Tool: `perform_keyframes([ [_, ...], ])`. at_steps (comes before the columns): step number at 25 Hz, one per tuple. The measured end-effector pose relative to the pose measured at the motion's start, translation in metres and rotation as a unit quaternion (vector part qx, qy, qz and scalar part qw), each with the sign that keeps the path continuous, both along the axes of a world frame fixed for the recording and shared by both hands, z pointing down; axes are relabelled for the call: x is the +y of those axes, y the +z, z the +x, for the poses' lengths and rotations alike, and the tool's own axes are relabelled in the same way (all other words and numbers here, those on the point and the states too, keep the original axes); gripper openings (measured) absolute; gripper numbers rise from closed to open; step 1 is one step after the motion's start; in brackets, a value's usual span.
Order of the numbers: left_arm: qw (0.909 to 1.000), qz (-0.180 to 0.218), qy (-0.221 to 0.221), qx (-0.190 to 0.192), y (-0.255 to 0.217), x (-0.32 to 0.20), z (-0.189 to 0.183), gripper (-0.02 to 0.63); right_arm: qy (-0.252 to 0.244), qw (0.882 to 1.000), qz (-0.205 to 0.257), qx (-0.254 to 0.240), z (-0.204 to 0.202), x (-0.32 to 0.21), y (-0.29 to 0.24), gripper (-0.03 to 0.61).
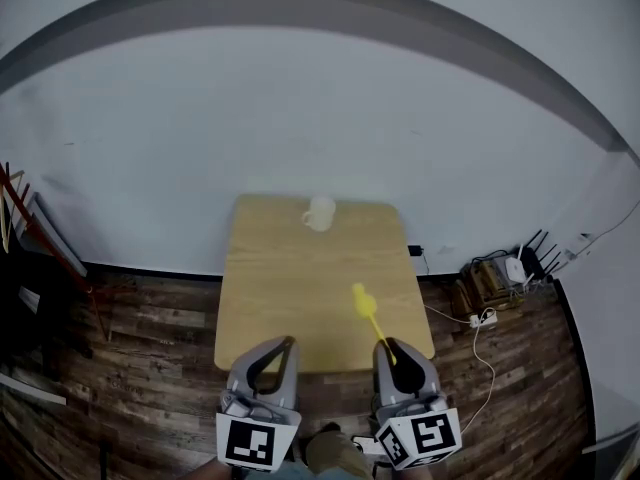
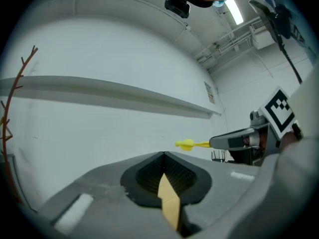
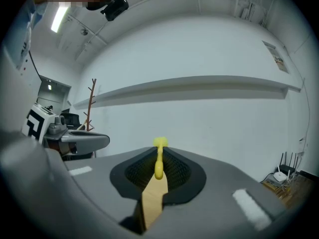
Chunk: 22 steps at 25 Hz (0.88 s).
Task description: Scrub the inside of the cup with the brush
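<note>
A white cup (image 1: 319, 212) stands at the far edge of the small wooden table (image 1: 290, 288). My right gripper (image 1: 385, 346) hovers over the near right edge, shut on the handle of a yellow brush (image 1: 366, 308), whose head points out over the table toward the cup. In the right gripper view the brush (image 3: 159, 158) sticks out between the closed jaws of the right gripper (image 3: 159, 151). My left gripper (image 1: 290, 343) is level beside it at the near edge, shut with nothing in it. From the left gripper view, my left gripper (image 2: 163, 154) is shut and the brush (image 2: 188, 144) shows to the right.
A white wall runs behind the table. On the wooden floor to the right lie a power strip with cables (image 1: 480, 318) and a router (image 1: 515, 268). A rack and coat stand (image 1: 30, 228) sit at the left.
</note>
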<state>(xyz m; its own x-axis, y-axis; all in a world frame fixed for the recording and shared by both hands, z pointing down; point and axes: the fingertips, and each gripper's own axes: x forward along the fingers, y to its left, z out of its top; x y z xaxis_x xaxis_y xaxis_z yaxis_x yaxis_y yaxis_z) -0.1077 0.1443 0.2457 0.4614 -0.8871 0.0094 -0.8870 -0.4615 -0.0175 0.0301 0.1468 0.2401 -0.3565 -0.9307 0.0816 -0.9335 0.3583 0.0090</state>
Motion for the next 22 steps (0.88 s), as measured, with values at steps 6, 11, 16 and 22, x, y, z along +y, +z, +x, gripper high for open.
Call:
perform_keyframes([
  [6,0.9998,-0.012,0.011,-0.014,0.011,-0.026,0.010,0.018,0.015,1.000,-0.005,-0.010,0.014,-0.025,0.010,0.041],
  [11,0.9995,-0.022,0.004,-0.022,0.018,-0.058,0.020,0.018,0.012,1.000,-0.012,-0.021,0.028,-0.053,0.019,0.041],
  [16,0.9988,-0.029,-0.006,-0.040,0.021,-0.103,0.035,0.018,0.010,0.999,-0.017,-0.034,0.051,-0.097,0.024,0.041],
  [22,0.9977,-0.026,-0.023,-0.058,0.014,-0.154,0.058,0.018,-0.007,0.999,-0.019,-0.050,0.077,-0.150,0.022,0.041],
])
